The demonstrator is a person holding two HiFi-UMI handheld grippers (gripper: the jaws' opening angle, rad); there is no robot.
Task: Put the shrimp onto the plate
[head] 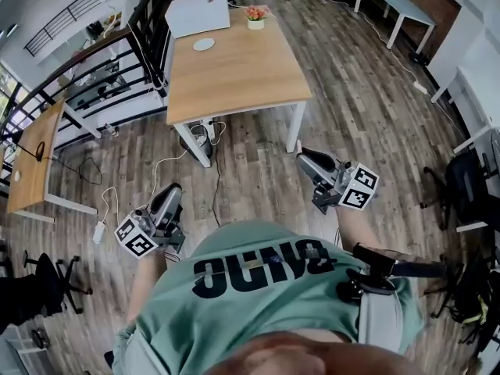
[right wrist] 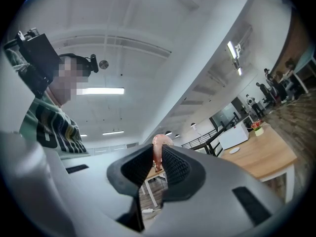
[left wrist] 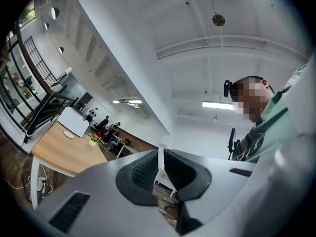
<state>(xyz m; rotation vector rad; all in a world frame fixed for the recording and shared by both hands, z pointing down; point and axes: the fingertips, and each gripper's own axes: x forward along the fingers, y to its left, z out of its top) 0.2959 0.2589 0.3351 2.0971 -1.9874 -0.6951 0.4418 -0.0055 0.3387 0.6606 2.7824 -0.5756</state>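
The right gripper point(right wrist: 158, 162), jaws nearly together, pinches the pink shrimp point(right wrist: 160, 143) between its tips, well apart from the white plate point(head: 204, 44) on the wooden tabletop point(head: 250, 76). The left gripper point(left wrist: 159, 157) is closed and empty.

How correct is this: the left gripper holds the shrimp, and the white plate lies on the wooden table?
Wrong side: the right gripper holds the shrimp, as the right gripper view shows. The white plate does lie on the wooden table.
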